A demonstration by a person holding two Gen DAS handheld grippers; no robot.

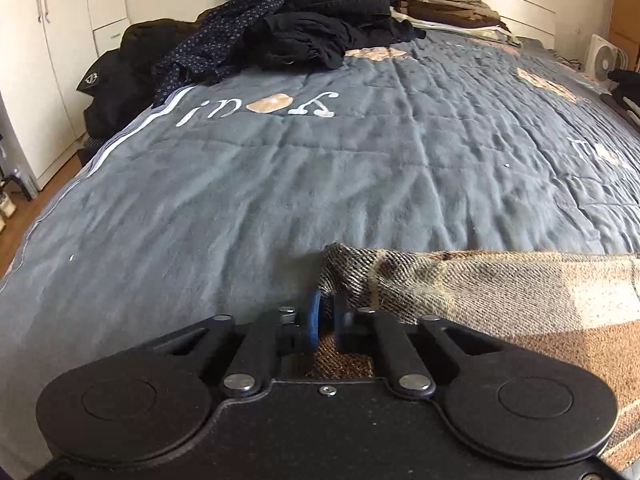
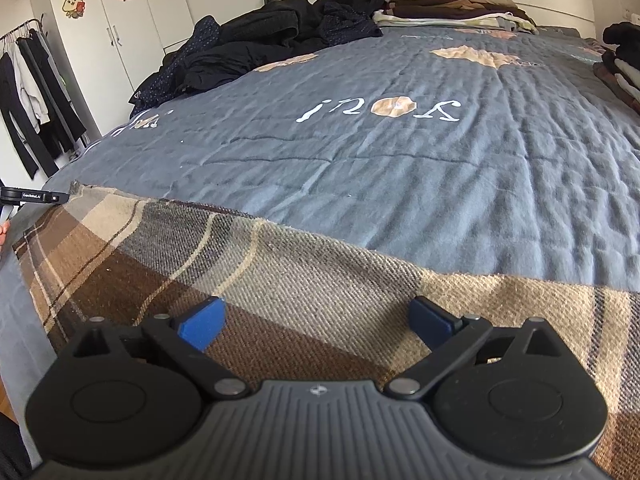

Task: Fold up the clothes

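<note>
We find the plaid garment [image 2: 280,280] spread flat across the lower half of the right wrist frame, lying on the grey quilted bedspread [image 2: 400,184] that fills the middle of both views. In the left wrist frame, the left gripper [image 1: 327,320] sits at bottom centre with its blue pads drawn together on the garment's far left corner, the cloth bunched between them and rising slightly off the bedspread. In the right wrist frame, the right gripper [image 2: 316,320] sits at bottom centre with its fingers [image 2: 202,322] spread wide apart above the plaid cloth, gripping nothing (we cannot tell whether the pads touch the fabric beneath). The left gripper's tip also shows at the left edge of that frame, at the garment's corner. We note a heap of dark clothes [image 1: 304,28] at the upper centre of the left wrist frame, and a stack of folded brown and beige items [image 2: 452,4] at the upper right of the right wrist frame. White wardrobe doors [image 2: 128,20] stand at the upper left, with hanging clothes [image 2: 32,92] at the left edge.
</note>
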